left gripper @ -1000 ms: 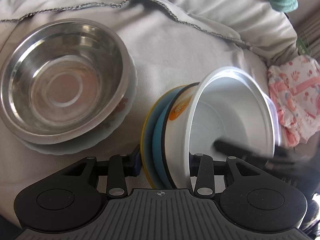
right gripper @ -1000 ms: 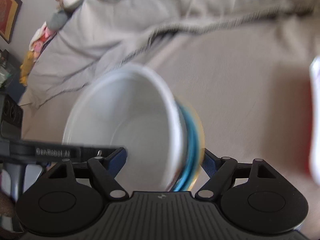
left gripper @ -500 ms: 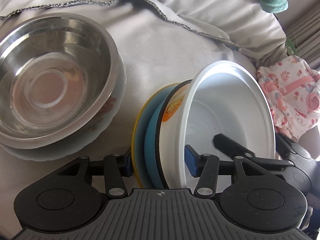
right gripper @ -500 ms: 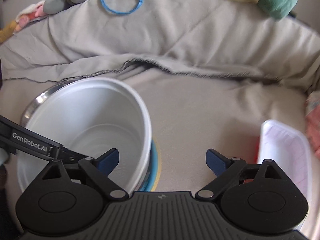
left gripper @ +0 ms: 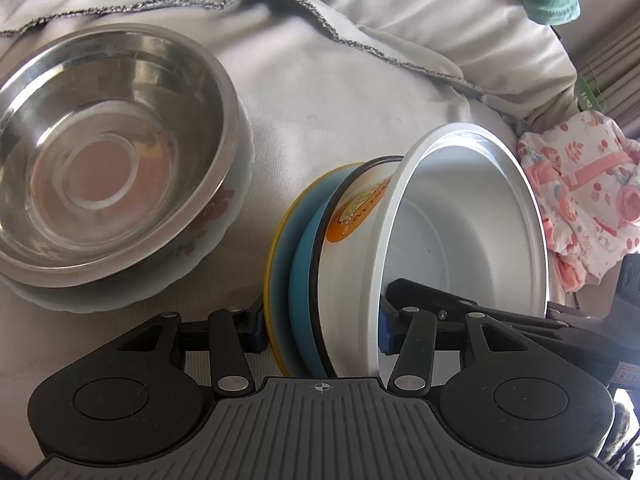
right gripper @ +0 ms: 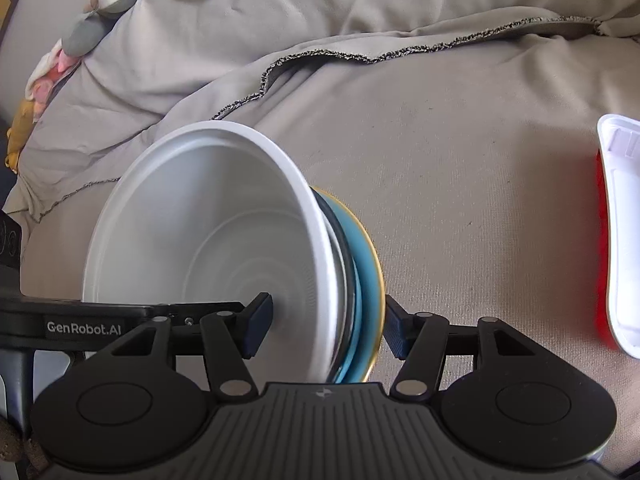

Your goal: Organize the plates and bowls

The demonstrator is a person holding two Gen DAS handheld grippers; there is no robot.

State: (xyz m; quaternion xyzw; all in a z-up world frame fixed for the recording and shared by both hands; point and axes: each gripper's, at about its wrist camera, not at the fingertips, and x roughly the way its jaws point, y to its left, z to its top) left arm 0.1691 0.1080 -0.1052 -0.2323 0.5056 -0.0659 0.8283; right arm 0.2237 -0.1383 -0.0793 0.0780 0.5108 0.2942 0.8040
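Item: tilted stack on a grey bedsheet [left gripper: 340,92].
- White bowl [left gripper: 460,240], on edge, mouth turned sideways; orange label on its outer wall.
- Blue plate [left gripper: 302,276] and yellow plate [left gripper: 274,264], nested against the bowl's base.

Left gripper [left gripper: 322,330]: jaws clamped across the whole stack, one pad behind the yellow plate, the other inside the bowl.

Right gripper [right gripper: 328,328]: jaws closing around the same stack; one finger inside the bowl, the other just beside the yellow rim. Contact cannot be told.

Steel bowl [left gripper: 108,152]: upright, seated in a floral white plate [left gripper: 224,216], apart from the stack.

Red and white container [right gripper: 618,240]: at the right edge of the right wrist view.

Pink patterned cloth [left gripper: 580,200]: beyond the white bowl.
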